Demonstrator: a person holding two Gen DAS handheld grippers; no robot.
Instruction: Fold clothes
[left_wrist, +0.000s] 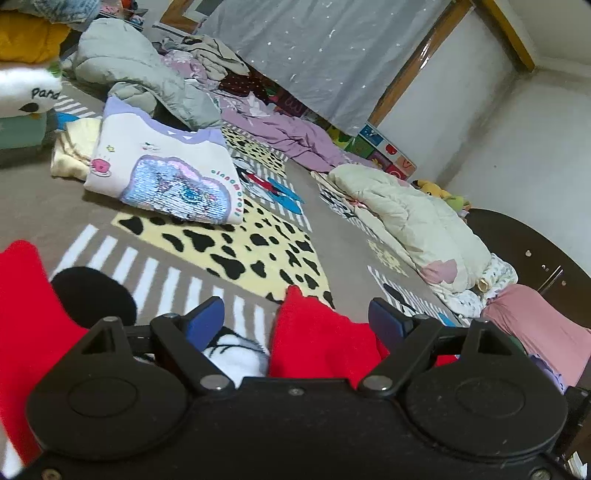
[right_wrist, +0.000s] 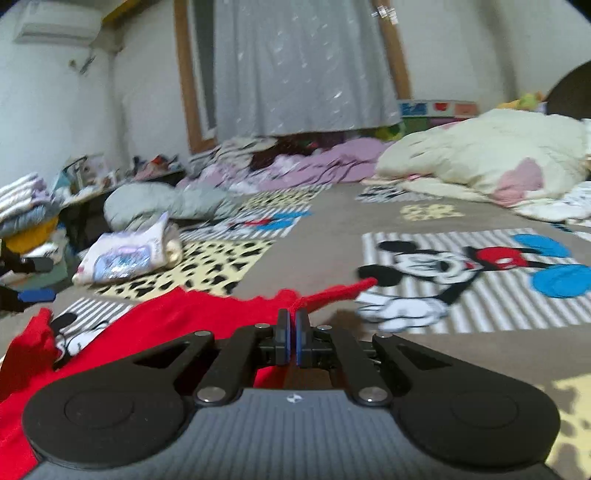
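Red knit garment (right_wrist: 162, 317) lies spread low across the cartoon-print rug (right_wrist: 317, 229), one thin edge of it pinched between the blue pads (right_wrist: 282, 341) of my right gripper (right_wrist: 291, 317), whose jaws are pressed together on the fabric. In the left wrist view the same red garment (left_wrist: 317, 343) bunches up between the spread fingers of my left gripper (left_wrist: 295, 317); its jaws stand wide apart, touching nothing that I can make out. Beyond it on the rug sits a folded white sweatshirt with a sequined patch (left_wrist: 162, 173), resting partly on a pale yellow garment (left_wrist: 70, 155). A grey padded jacket (left_wrist: 125, 66) is heaped behind that, with purple bedding (left_wrist: 280, 129) along the foot of a grey starred curtain (left_wrist: 325, 48). A cream quilted jacket (left_wrist: 413, 221) lies off to the right.
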